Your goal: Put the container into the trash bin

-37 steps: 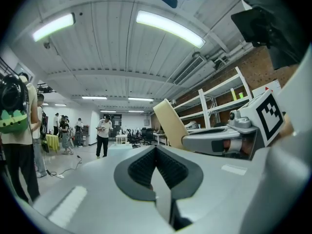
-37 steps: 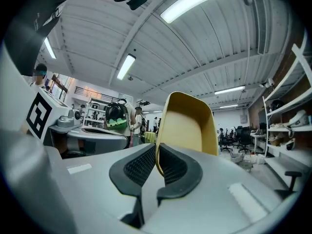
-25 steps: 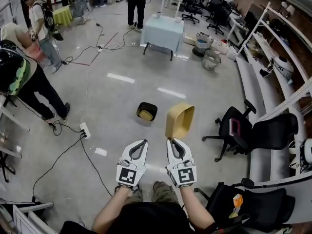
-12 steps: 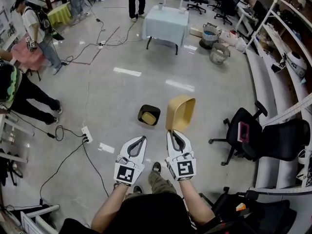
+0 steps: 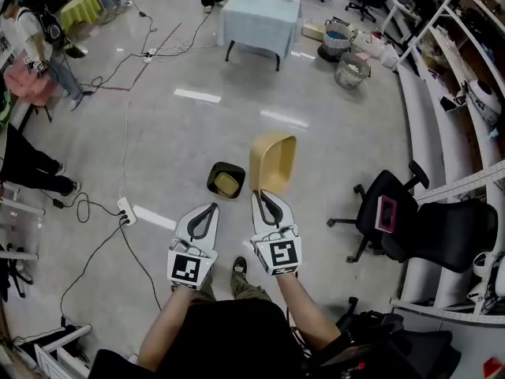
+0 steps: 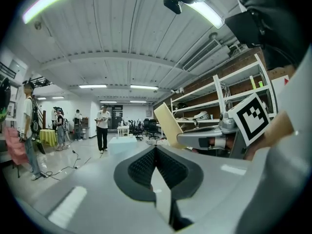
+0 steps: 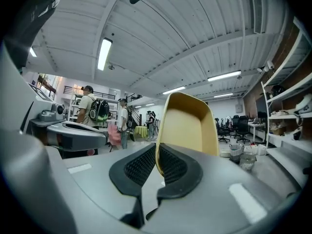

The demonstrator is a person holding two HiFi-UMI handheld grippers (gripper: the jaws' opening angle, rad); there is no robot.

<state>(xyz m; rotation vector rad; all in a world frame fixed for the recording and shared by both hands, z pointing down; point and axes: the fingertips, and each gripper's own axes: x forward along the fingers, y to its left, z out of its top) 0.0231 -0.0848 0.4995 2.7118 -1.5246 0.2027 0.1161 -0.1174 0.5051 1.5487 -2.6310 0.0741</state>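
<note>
In the head view my right gripper [image 5: 259,197] is shut on the rim of a tan plastic container [image 5: 274,162], which it holds upright on its side above the floor. A small black trash bin [image 5: 226,180] with something yellowish inside stands on the floor just left of the container, ahead of both grippers. My left gripper [image 5: 211,209] is shut and empty, beside the right one. The right gripper view shows the container [image 7: 187,126] wall pinched between the pads of the right gripper [image 7: 157,152]. In the left gripper view the left gripper [image 6: 156,149] holds nothing, and the container [image 6: 168,123] shows at the right.
A black office chair [image 5: 390,212] stands to the right, with shelving [image 5: 465,77] behind it. A table with a light blue cloth [image 5: 259,22] and wire baskets [image 5: 351,69] are farther ahead. A power strip with cables [image 5: 124,209] lies at the left. People [image 5: 31,34] stand far left.
Both grippers, with the container still held, have been carried forward across the floor. The bin, the table and the chair now lie closer. The grip is unchanged.
</note>
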